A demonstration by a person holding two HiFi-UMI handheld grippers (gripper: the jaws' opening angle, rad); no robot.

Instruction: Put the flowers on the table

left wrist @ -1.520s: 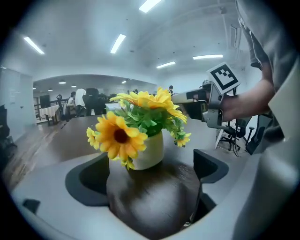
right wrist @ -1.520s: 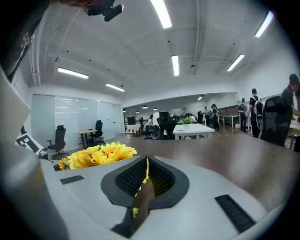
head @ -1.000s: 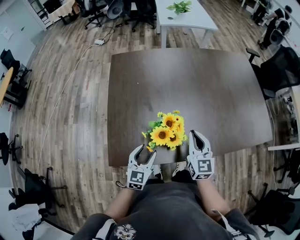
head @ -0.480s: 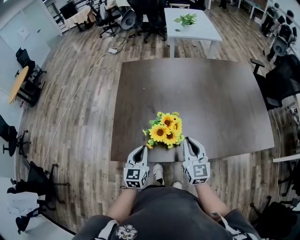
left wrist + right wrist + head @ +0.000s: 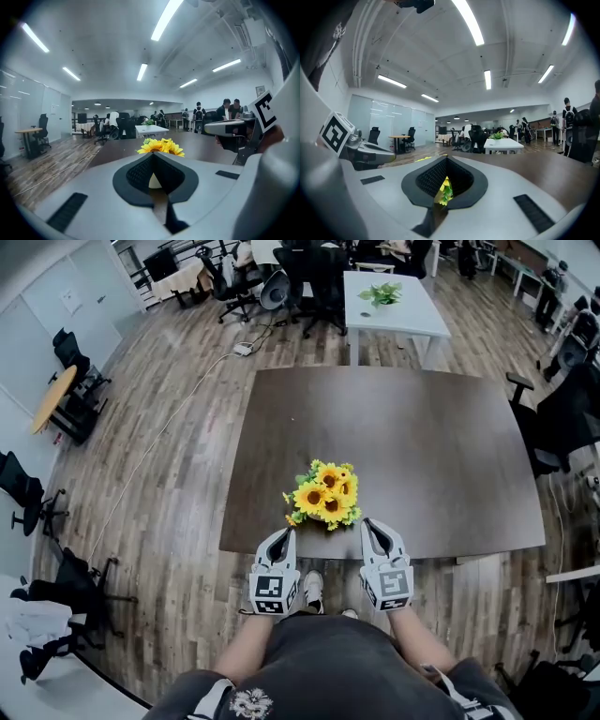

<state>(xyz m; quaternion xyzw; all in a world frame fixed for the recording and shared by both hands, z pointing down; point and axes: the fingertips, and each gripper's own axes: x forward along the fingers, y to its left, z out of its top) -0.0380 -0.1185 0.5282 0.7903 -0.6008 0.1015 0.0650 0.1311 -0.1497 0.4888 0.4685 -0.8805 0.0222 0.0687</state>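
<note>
Head view: bunch of yellow sunflowers with green leaves (image 5: 323,498) sits on the dark brown wooden table (image 5: 422,446), close to the near edge. Blooms face up, so the long axis is roughly vertical. Stems and whatever holds them are hidden under the heads. Left gripper (image 5: 284,538) and right gripper (image 5: 372,528) flank the bunch at the table edge, tips near it, not touching. White table (image 5: 403,310) with a green leafy plant (image 5: 380,293) stands beyond, black office chairs around.

Left gripper view: jaws closed tip to tip, nothing clamped. Sunflowers (image 5: 161,146) straight ahead over the tips.

Right gripper view: jaws together, empty. A bit of the flowers (image 5: 444,186) shows through the hollow behind the tips.
</note>
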